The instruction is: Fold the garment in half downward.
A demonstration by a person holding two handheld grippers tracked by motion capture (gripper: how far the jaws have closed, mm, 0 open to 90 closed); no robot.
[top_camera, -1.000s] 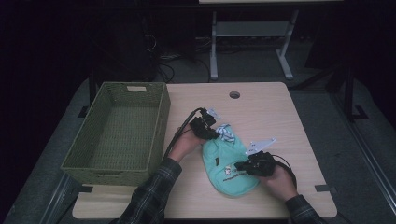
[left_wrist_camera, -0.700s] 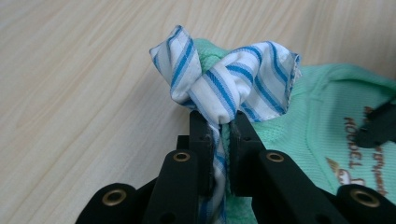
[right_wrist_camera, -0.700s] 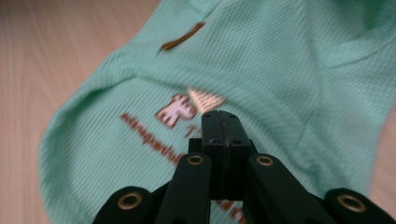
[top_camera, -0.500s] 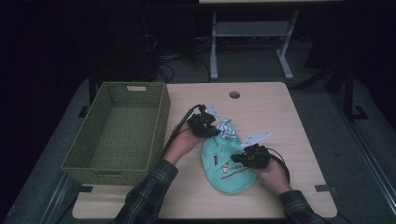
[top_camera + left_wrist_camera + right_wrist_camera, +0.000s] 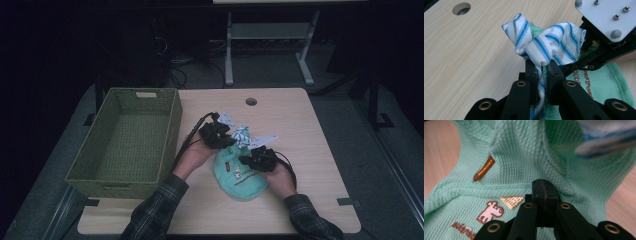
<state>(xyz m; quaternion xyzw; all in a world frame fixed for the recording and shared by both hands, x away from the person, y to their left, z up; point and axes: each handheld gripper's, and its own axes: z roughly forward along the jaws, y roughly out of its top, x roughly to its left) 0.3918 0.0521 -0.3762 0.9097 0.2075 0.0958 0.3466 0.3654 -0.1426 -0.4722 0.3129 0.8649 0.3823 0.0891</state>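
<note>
The mint-green waffle-knit garment (image 5: pixel 242 172) lies on the wooden table (image 5: pixel 310 130), just right of the woven green basket (image 5: pixel 125 142) and toward the near edge. A blue-and-white striped cloth (image 5: pixel 241 134) sits bunched at its far end, between the two grippers.

The left gripper (image 5: pixel 541 72) has its jaws pinched nearly together on the striped cloth (image 5: pixel 544 42), whose folds stand up in a knot above the jaws. In the high view the left hand (image 5: pixel 195 155) comes up from the bottom edge with its plaid sleeve (image 5: pixel 155 210) beside the basket, and the left gripper (image 5: pixel 227 137) points toward the far right, above the garment's far end.

The right gripper (image 5: pixel 545 190) has its jaws closed flat against each other; they lie on the green garment (image 5: pixel 524 157), and whether a fold is caught between them I cannot tell. In the high view the right hand (image 5: pixel 277 175) rests at the garment's right edge, its gripper (image 5: pixel 250 160) pointing left over the cloth.

Against the picture from a second ago, the left hand has lifted and drawn the striped cloth up with it. The right hand has slid toward the far left across the garment, so the two grippers now stand close together. The basket has stayed where it was.
</note>
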